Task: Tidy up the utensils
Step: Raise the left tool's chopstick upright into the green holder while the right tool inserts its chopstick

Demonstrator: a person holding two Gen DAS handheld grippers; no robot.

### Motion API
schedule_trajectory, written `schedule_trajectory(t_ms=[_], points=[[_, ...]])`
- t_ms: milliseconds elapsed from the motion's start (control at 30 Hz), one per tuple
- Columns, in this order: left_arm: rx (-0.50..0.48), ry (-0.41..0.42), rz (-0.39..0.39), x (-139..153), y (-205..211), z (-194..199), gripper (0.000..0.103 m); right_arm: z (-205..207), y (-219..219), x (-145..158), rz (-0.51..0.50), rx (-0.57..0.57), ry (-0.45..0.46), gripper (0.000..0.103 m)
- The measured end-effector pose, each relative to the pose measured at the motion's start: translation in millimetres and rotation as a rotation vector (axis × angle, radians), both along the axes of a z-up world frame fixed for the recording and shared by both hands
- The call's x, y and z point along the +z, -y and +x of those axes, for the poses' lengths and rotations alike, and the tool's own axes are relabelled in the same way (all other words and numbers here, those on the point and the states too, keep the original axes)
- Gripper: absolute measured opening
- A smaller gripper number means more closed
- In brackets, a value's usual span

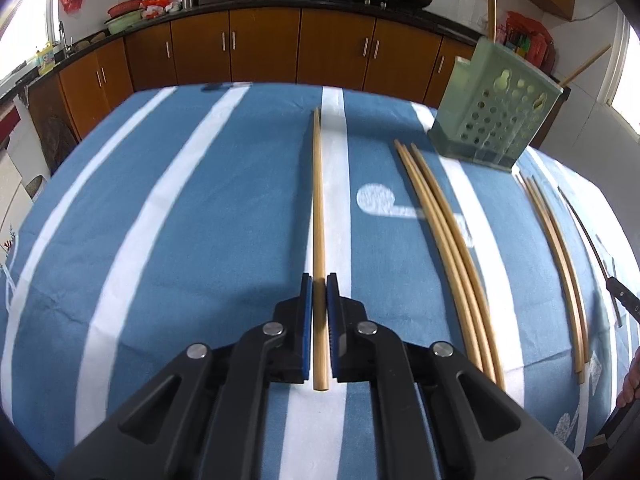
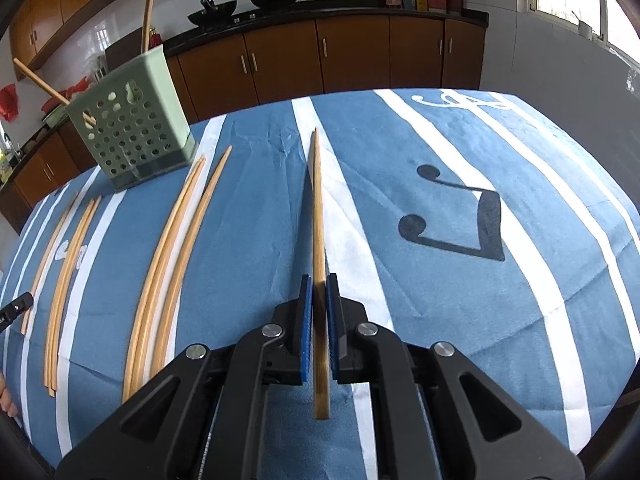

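Observation:
My left gripper [image 1: 319, 285] is shut on a wooden chopstick [image 1: 318, 216] that points away over the striped blue cloth. My right gripper [image 2: 319, 285] is shut on another wooden chopstick [image 2: 319, 216], held just above the cloth with its shadow to the left. A pale green perforated utensil holder [image 1: 496, 112] stands at the far right in the left wrist view, with two chopsticks in it. It also shows at the far left in the right wrist view [image 2: 132, 128]. Loose chopsticks [image 1: 444, 248] lie in groups on the cloth, also seen in the right wrist view [image 2: 172, 256].
The table carries a blue cloth with white stripes [image 1: 180, 220] and a music-note print [image 2: 460, 220]. More chopsticks [image 1: 560, 264] lie near the right edge. Brown kitchen cabinets [image 1: 264, 48] with woks on the counter stand behind the table.

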State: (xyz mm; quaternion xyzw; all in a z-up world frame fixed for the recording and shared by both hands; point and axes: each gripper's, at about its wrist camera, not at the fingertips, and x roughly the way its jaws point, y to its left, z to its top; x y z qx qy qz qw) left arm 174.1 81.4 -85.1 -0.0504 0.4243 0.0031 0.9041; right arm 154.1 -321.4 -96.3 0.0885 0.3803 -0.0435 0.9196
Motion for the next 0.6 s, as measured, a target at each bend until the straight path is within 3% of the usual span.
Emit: schedule_trajectory(t_ms=[333, 600], points=[[0.02, 0.24, -0.051, 85, -14, -16, 0.008, -13, 17, 67, 0.012, -0.04, 0.218, 0.008], [0.038, 0.382, -0.079, 135, -17, -20, 0.008, -15, 21, 95, 0.019, -0.05, 0.301, 0.008]])
